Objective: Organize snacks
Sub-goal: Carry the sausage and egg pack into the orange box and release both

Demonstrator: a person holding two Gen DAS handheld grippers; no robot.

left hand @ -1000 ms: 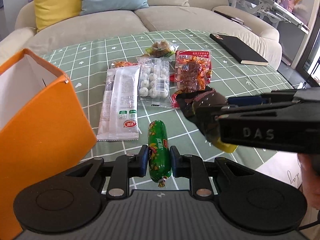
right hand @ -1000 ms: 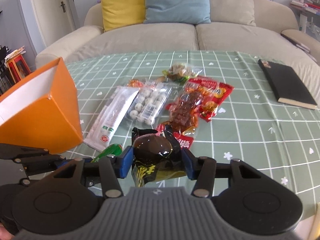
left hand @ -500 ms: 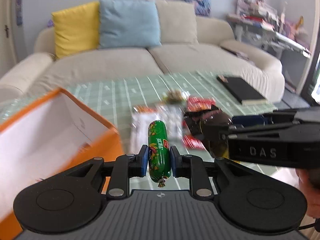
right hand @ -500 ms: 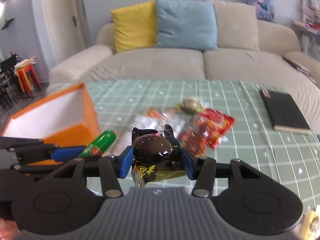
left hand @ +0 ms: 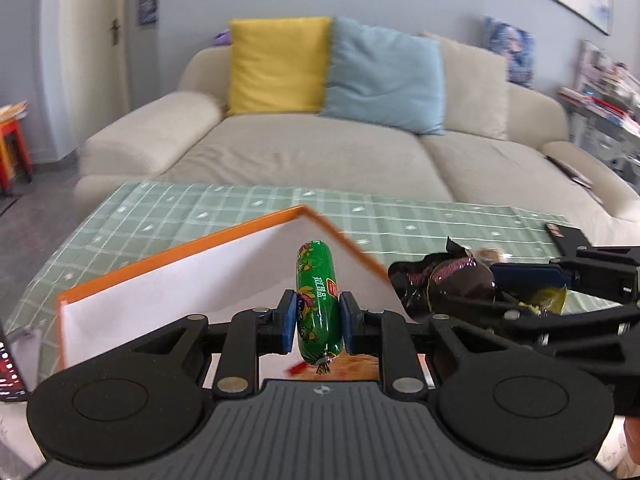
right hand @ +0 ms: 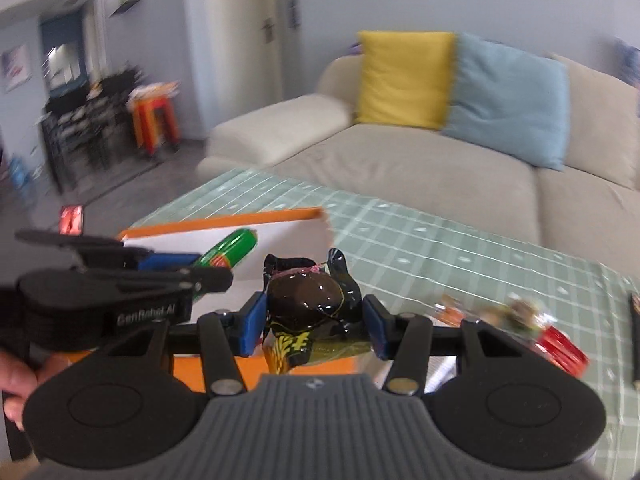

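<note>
My left gripper [left hand: 318, 322] is shut on a green sausage [left hand: 317, 294] and holds it over the open top of the orange box [left hand: 180, 248] with white inner walls. My right gripper [right hand: 312, 322] is shut on a dark brown snack packet [right hand: 306, 306] with a yellow-printed end, just right of the box [right hand: 224, 218]. The packet [left hand: 456, 282] shows at the right of the left wrist view, the sausage [right hand: 230, 248] at the left of the right wrist view. The two grippers are side by side.
The box stands on a table with a green checked cloth [left hand: 248, 204]. Other snack packs [right hand: 556, 344] lie blurred at the right of the table. A black book [left hand: 566, 236] lies at the far right. A beige sofa [left hand: 320, 152] with cushions is behind.
Both grippers have risen and swung left with their snacks. The sausage is now over the box opening, and the snack pile has dropped out of the left wrist view.
</note>
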